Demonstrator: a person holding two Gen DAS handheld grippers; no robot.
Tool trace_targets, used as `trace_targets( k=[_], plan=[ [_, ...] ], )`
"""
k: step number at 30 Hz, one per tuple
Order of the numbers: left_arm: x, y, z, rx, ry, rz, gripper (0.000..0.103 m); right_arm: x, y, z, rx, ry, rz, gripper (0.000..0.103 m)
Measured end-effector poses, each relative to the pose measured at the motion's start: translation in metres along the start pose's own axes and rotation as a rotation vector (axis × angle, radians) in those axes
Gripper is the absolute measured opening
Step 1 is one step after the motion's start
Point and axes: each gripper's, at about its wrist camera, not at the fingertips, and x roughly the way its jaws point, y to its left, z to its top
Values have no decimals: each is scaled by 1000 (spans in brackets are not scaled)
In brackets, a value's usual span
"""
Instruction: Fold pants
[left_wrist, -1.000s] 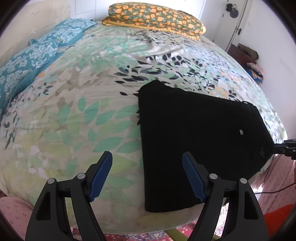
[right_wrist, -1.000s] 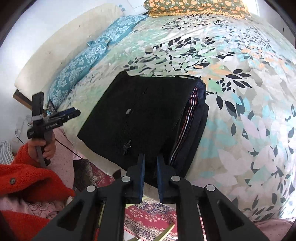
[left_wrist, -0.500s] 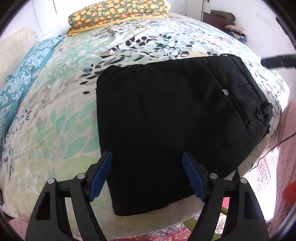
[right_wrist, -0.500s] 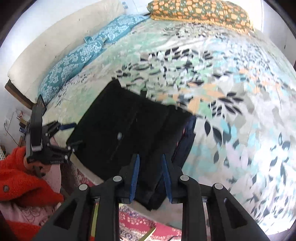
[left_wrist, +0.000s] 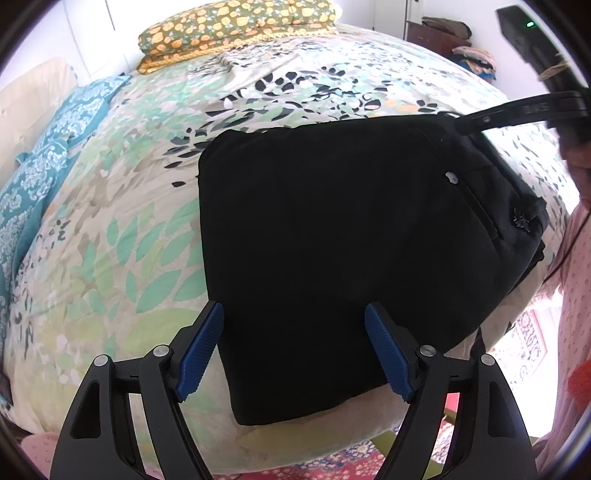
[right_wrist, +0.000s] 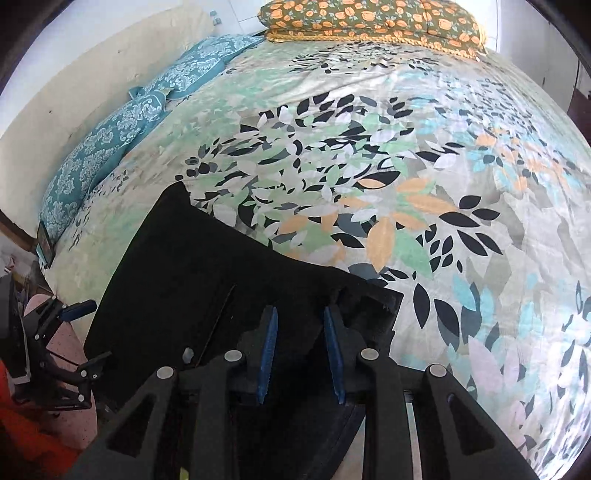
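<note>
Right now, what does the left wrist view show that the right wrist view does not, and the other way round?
Only the left wrist view: the whole top of the folded black pants, with their small white button, and dark wooden furniture with piled clothes by the far wall.

Only the right wrist view: the layered open edge of the pants, in front of the slightly parted right tongs.

Both: the leaf-patterned bedspread, the orange-flowered green pillow, the teal patterned pillows, and the wide-open left tongs.

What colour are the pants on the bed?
Black pants, clearest in the left wrist view.
</note>
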Motion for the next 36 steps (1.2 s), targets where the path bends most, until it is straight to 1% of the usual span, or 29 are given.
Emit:
trace_targets(
  k=[3,6,9,11,13,15,17,18,19,20,21,22,24,25,26,27,28,30,31,33,34,36],
  plan=[
    [1,1,0,-6,6,-4,81,-24,24,-12,-60,-20,19,27],
    [1,2,1,-9,9,-6,81,-40,51,-33,-128,-15,55,27],
    [2,2,1,-10,10,-2,82,-40,75,-59,-195,20,54,27],
    [2,2,1,-13,11,-3,83,-31,83,-78,-224,67,38,27],
    [2,3,0,-18,14,-5,84,-15,81,-93,-219,125,-1,27],
    [3,5,0,-28,22,-7,87,-13,75,-104,-190,129,19,28],
    [1,9,0,-47,28,-14,88,-22,68,-107,-141,117,56,28],
    [0,12,0,-56,29,-20,88,-29,64,-108,-117,102,78,37],
    [-3,18,1,-74,26,-26,89,-37,58,-107,-90,72,96,55],
    [-5,25,3,-96,18,-26,90,-46,52,-107,-63,33,104,66],
    [-8,34,4,-123,7,-26,91,-55,44,-108,-35,-12,108,81],
    [-9,47,7,-166,-5,-29,95,-61,34,-107,-2,-48,115,86],
    [-5,73,11,-264,-6,-48,96,-62,8,-102,85,-68,152,86],
    [1,90,12,-331,10,-76,96,-55,-7,-99,132,-64,187,86],
    [7,101,13,-376,23,-107,96,-46,-22,-97,184,-49,215,86],
    [18,114,13,-424,51,-158,96,-35,-36,-94,238,-29,240,86],
    [27,121,12,-444,77,-194,96,-23,-49,-92,292,-7,276,86],
    [44,128,11,-465,130,-280,96,-1,-70,-89,382,28,350,86],
    [53,130,11,-472,154,-327,96,10,-76,-88,413,47,386,86],
    [62,128,11,-481,175,-394,96,29,-83,-87,446,92,448,86],
    [65,127,12,-484,174,-409,97,36,-85,-86,451,106,478,88],
    [68,124,18,-487,162,-435,97,44,-84,-80,448,94,511,89]
  ],
)
